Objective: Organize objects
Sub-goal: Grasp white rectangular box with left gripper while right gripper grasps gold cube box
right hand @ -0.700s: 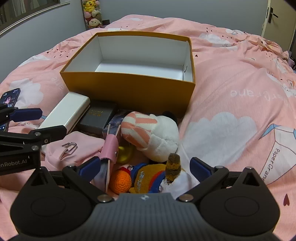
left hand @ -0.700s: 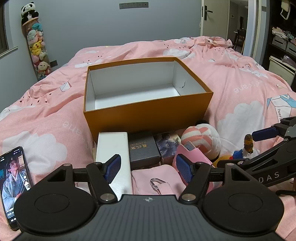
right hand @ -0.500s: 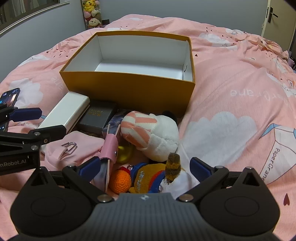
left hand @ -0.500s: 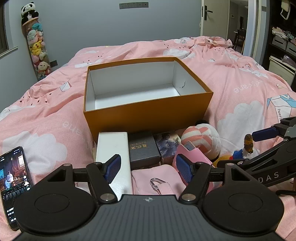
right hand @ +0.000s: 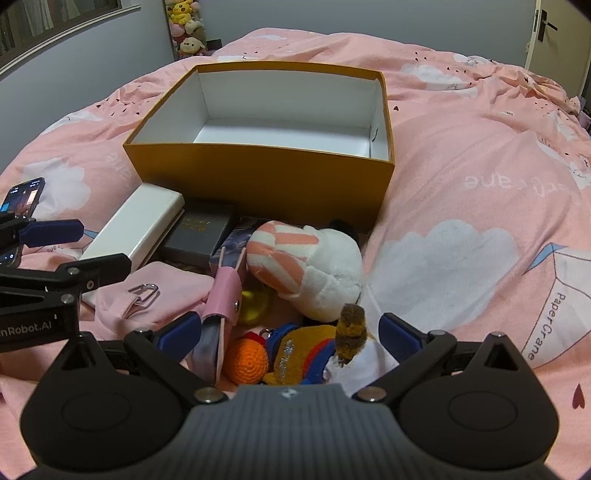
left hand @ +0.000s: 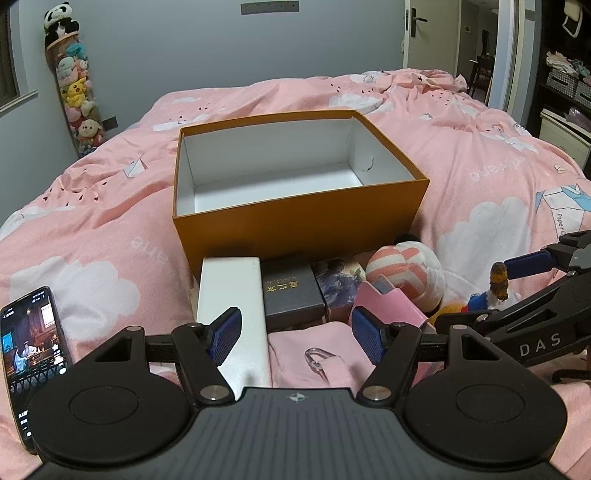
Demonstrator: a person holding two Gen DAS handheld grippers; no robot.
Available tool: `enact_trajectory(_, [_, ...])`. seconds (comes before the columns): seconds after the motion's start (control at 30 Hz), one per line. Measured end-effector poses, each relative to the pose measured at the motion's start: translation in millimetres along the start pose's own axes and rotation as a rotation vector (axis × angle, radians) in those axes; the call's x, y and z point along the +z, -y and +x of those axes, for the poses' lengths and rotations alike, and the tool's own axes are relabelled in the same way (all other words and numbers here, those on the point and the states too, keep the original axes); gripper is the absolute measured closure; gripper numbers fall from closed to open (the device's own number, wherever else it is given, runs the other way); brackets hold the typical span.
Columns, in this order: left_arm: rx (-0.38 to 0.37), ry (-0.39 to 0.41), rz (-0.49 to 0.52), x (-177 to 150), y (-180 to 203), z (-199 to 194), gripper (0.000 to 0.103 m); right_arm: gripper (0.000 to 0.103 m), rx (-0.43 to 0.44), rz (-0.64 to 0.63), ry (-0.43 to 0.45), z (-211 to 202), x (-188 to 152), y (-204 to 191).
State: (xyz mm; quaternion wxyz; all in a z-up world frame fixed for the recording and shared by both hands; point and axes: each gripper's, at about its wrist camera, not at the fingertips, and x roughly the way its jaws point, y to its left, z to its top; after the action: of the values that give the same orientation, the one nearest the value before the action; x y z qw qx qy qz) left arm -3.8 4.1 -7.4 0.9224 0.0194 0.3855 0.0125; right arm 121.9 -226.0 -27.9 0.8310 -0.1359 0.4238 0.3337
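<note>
An open, empty orange box sits on the pink bed. In front of it lie a white box, a dark box, a picture card, a striped white plush, a pink case, a pink pouch with a clip and small knitted toys. My left gripper is open above the pouch. My right gripper is open above the knitted toys.
A phone with a lit screen lies at the left on the bedspread. A column of plush toys hangs on the far wall. A door and shelves are at the right.
Only the picture on the phone screen has changed. Both grippers and all objects stay where they were.
</note>
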Motion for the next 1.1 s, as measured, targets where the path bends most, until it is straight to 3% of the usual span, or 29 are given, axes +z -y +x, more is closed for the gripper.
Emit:
enact_trajectory(0.1, [0.001, -0.015, 0.002, 0, -4, -2, 0.023, 0.003, 0.007, -0.005, 0.013, -2, 3, 0])
enact_trajectory(0.27, [0.018, -0.073, 0.001, 12, -20, 4, 0.023, 0.019, 0.04, -0.054, 0.021, -3, 17, -4])
enact_trajectory(0.43, [0.092, -0.126, 0.043, 27, -33, 19, 0.022, 0.032, 0.122, -0.107, 0.007, 4, 43, -14])
enact_trajectory(0.67, [0.056, -0.232, 0.009, 40, -46, 56, 0.019, 0.046, 0.199, -0.163, -0.034, 33, 74, -36])
enact_trajectory(0.87, [0.067, -0.301, -0.003, 42, -51, 80, 0.019, 0.047, 0.225, -0.182, -0.076, 54, 86, -40])
enact_trajectory(1.1, [0.067, -0.365, 0.05, 38, -42, 95, 0.022, 0.047, 0.239, -0.17, -0.116, 74, 92, -36])
